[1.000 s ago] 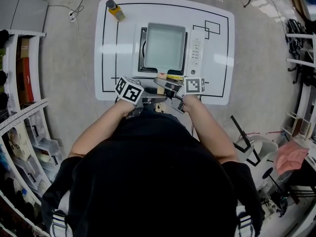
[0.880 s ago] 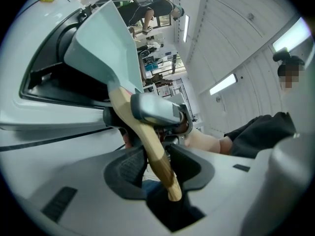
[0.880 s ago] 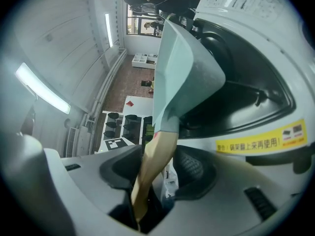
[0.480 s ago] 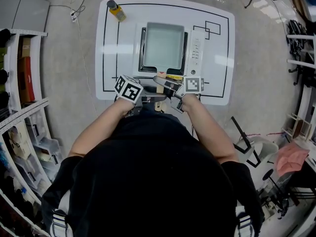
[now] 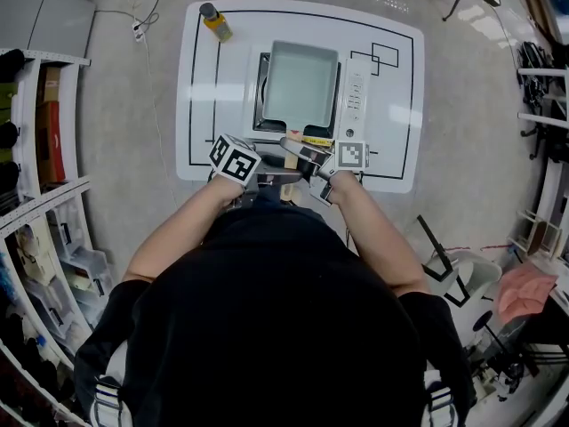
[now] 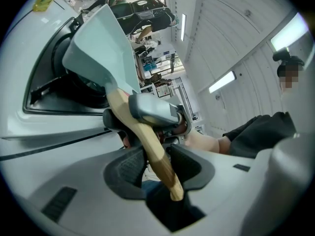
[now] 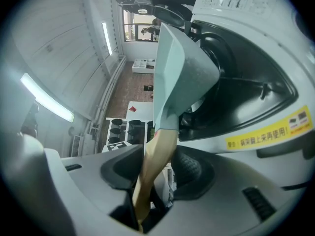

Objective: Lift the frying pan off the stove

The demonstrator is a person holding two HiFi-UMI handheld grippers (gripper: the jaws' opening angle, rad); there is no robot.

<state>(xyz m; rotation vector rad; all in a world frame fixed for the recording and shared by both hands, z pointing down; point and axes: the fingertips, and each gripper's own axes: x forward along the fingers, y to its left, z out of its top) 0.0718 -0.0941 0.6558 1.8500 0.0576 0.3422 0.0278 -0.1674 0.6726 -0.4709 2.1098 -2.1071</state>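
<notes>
Pan handle (image 6: 165,176) sits clamped in left gripper's (image 6: 155,152) jaws.

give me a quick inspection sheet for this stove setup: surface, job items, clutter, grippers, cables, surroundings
surface: white table with black outlines
job's things: square pale green frying pan over the stove, its wooden handle pointing toward the person; whether it has left the burner can't be told
clutter: one yellow bottle at the table's far left corner
grippers: left gripper shut on the wooden handle; right gripper fingers have just been closing on the handle, nearer the pan
cables: a cable on the floor beyond that corner
surroundings: shelves at the left, pink cloth at the right
</notes>
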